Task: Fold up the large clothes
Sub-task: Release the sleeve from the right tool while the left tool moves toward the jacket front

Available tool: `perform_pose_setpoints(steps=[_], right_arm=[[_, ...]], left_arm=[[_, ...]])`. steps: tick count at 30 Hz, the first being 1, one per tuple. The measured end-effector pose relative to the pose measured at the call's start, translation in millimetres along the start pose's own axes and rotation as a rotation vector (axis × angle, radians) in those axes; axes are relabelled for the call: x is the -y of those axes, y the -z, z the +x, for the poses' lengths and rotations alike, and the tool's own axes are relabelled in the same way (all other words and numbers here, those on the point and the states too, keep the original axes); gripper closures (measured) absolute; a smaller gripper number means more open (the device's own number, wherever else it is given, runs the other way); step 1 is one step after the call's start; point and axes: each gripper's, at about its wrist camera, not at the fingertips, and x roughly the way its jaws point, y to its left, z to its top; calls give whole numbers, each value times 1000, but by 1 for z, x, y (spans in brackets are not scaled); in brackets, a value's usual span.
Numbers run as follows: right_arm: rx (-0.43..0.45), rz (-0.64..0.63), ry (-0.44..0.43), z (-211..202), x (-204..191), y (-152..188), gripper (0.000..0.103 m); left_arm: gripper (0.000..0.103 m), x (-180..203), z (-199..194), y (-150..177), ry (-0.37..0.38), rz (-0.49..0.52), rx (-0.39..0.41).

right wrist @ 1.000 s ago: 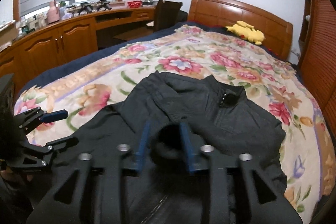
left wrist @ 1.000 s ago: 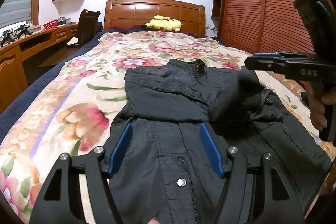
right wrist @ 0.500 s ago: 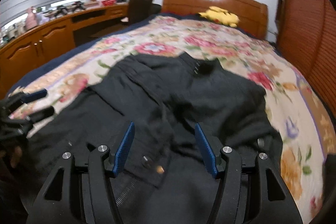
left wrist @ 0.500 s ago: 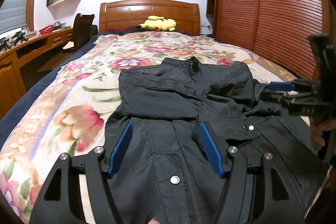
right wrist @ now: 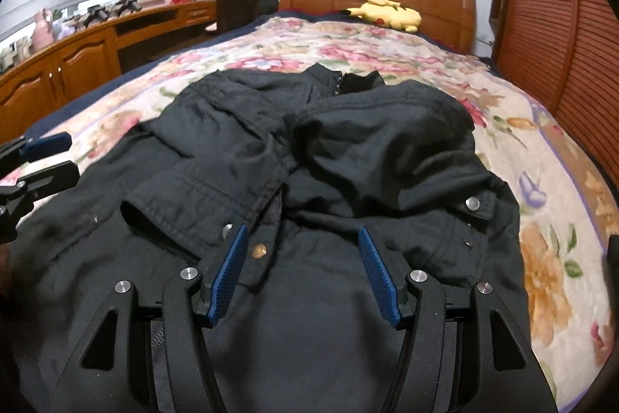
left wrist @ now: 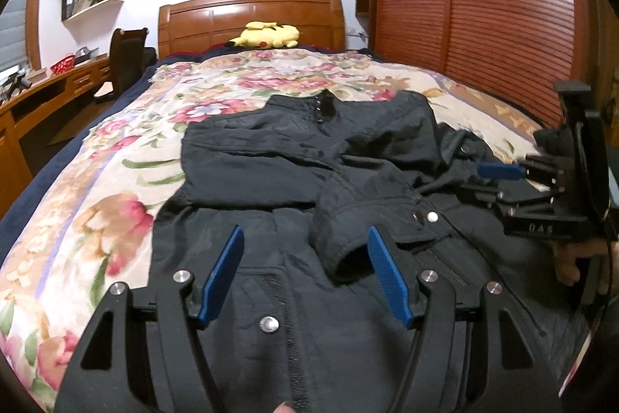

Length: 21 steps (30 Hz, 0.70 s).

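So your black jacket (left wrist: 294,180) is lying on the floral bedspread (left wrist: 116,180), collar pointing away from you toward the headboard (left wrist: 251,18), both sleeves folded in across the chest. Your left gripper (left wrist: 305,273) is spread wide with nothing between its blue pads (left wrist: 222,273), hovering over the jacket's lower front, a sleeve cuff (left wrist: 344,250) just ahead of it. Your right gripper (right wrist: 303,273) is spread too, empty, over the hem. Yellow plush toy (right wrist: 387,14) sits way ahead by the headboard.
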Motion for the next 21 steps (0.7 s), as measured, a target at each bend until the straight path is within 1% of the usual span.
perform_pose_setpoints(steps=[2, 5, 11, 16, 19, 21], right_arm=[[5, 5, 1, -4, 7, 2, 42], [4, 23, 4, -9, 20, 5, 42], [5, 71, 21, -23, 49, 16, 42], [8, 99, 21, -31, 65, 22, 42], [12, 116, 17, -35, 72, 23, 42], [14, 125, 11, -37, 76, 24, 42]], left_arm=[[37, 6, 2, 0, 4, 13, -6], [37, 18, 3, 0, -10, 50, -10], [37, 38, 14, -5, -10, 65, -46], [37, 54, 31, -15, 49, 26, -101], [37, 66, 38, -20, 15, 62, -111], [37, 75, 45, -24, 6, 85, -131]])
